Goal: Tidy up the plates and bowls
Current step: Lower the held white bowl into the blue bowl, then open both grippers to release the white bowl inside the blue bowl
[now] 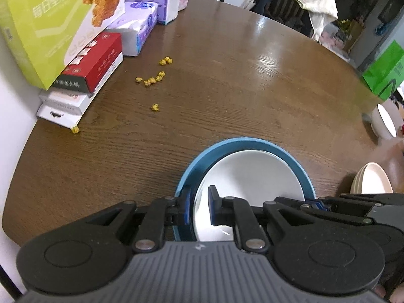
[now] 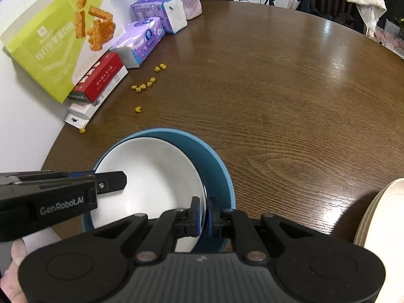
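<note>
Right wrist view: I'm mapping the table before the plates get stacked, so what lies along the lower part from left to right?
left gripper → white plate → right gripper, shut on the plate's rim → blue bowl holding the plate → bare wooden table → cream plates at the right edge.

Your left gripper (image 1: 199, 205) hides the blue bowl's (image 1: 252, 142) near rim; the cream plates (image 2: 378, 227) run off frame.
</note>
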